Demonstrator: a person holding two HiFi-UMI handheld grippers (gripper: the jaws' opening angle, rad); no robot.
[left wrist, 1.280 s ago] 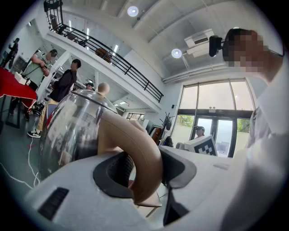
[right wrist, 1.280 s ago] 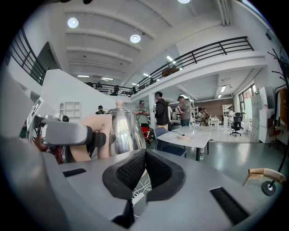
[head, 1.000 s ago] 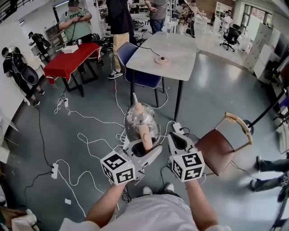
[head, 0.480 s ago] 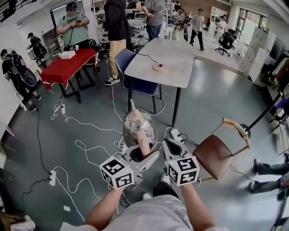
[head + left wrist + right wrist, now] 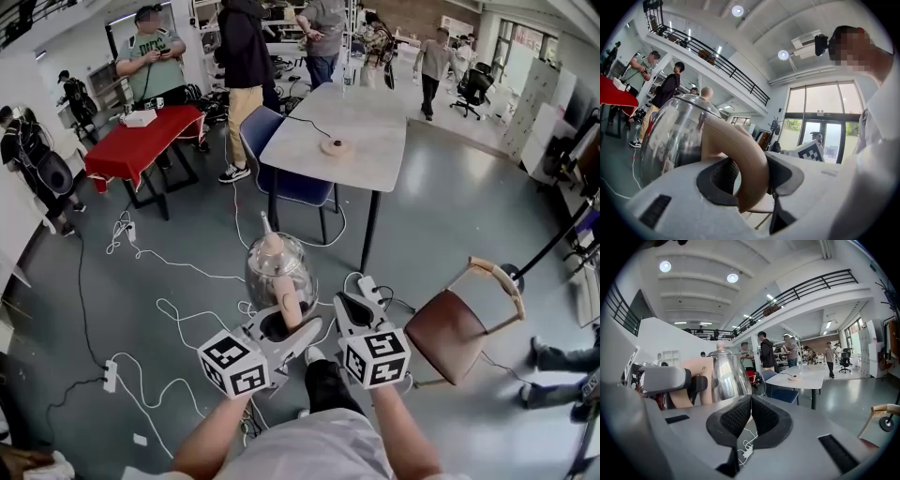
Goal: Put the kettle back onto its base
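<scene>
Floor (image 5: 441, 216) beneath; kettle (image 5: 275, 265) in left tool (image 5: 287, 324)

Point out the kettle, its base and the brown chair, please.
kettle (image 5: 263, 277): head view, on its glass body.
base (image 5: 335, 147): head view, on its round top.
brown chair (image 5: 448, 325): head view, on the seat.

The kettle (image 5: 277, 267) is just ahead of the left hand-held gripper (image 5: 289, 324), and the base (image 5: 335, 146) lies on the table (image 5: 370, 108) beyond.
</scene>
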